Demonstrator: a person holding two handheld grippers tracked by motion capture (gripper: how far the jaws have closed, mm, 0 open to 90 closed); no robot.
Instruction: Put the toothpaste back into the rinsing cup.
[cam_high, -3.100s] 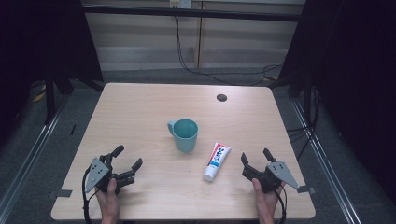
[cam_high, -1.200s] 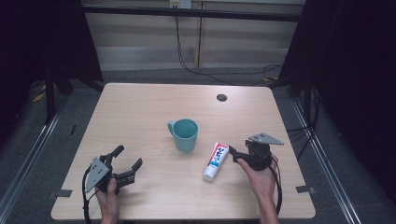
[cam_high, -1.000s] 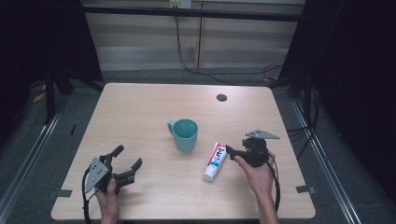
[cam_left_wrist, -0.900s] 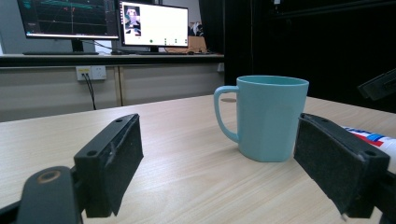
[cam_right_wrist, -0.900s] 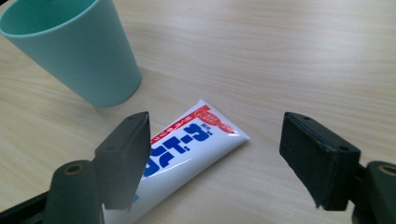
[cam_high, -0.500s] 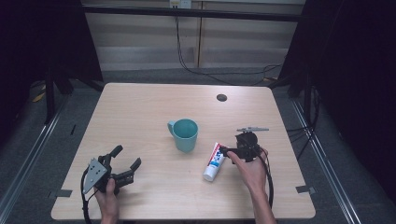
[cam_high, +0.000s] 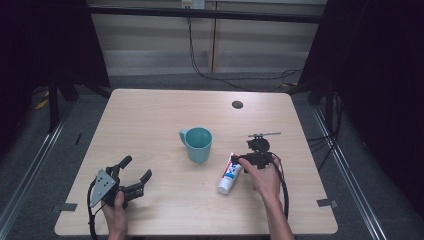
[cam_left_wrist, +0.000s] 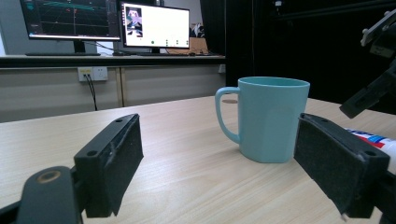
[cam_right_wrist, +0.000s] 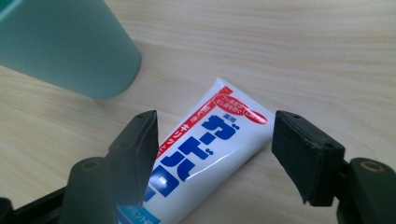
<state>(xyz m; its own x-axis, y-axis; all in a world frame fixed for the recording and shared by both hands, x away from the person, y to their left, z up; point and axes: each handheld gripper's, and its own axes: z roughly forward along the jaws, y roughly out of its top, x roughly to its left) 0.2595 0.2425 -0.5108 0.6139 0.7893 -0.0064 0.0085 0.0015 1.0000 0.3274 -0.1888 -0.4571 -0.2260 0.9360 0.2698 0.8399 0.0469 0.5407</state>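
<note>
A teal mug (cam_high: 198, 143) stands upright mid-table, its handle to the left. Just right of it lies a white, red and blue toothpaste tube (cam_high: 230, 173), cap toward the near edge. My right gripper (cam_high: 241, 159) points down at the tube's flat end. In the right gripper view its jaws (cam_right_wrist: 215, 135) straddle the tube (cam_right_wrist: 205, 149); they have just been closing, and a gap remains at the right pad. My left gripper (cam_high: 137, 168) rests open at the front left with nothing between its jaws (cam_left_wrist: 224, 154), facing the mug (cam_left_wrist: 273, 121).
A dark round hole (cam_high: 237, 104) sits in the table's far right part. Monitors (cam_left_wrist: 154, 25) stand on a bench beyond the table. Dark curtains and frame rails flank both sides. Bare wood surrounds the mug and tube.
My right hand has moved left from the table's right front to the tube and tipped down, so its jaws now stand on either side of the tube. The left gripper has stayed put.
</note>
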